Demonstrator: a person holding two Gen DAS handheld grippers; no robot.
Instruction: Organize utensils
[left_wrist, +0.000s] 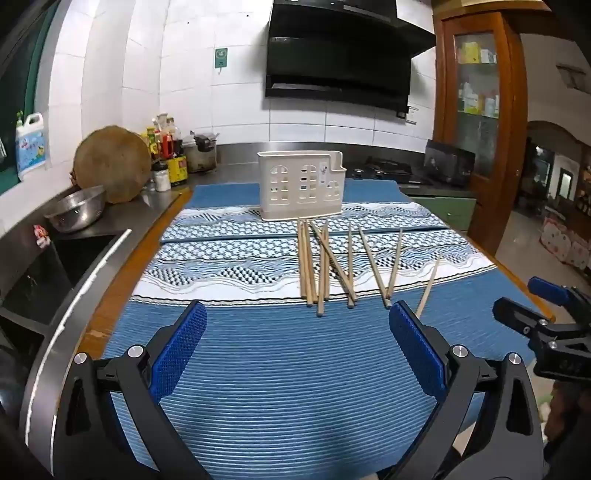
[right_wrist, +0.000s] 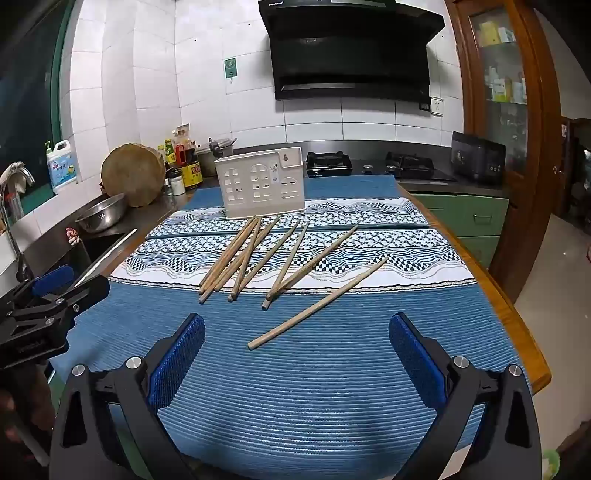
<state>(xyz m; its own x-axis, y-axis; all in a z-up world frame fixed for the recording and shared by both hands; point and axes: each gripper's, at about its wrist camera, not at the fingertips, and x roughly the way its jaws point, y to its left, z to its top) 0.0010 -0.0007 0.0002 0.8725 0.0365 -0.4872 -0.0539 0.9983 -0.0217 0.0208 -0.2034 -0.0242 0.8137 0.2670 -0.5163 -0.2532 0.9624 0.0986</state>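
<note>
Holder (right_wrist: 260, 184) interior not visible, walls block it. Chopsticks (right_wrist: 236, 254) overlap near the middle of the surface (right_wrist: 509, 295), count unclear. Bottle labels by the back-left corner (left_wrist: 173, 162) too small to read. Right gripper (left_wrist: 546, 325) cut off at frame edge in left view; left gripper (right_wrist: 48, 295) likewise in right view.

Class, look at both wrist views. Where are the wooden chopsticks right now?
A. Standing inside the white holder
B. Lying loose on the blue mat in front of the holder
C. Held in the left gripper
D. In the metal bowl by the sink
B: the chopsticks lie scattered flat on the blue mat, on the near side of the white holder, and both grippers' jaws are open and empty.
</note>
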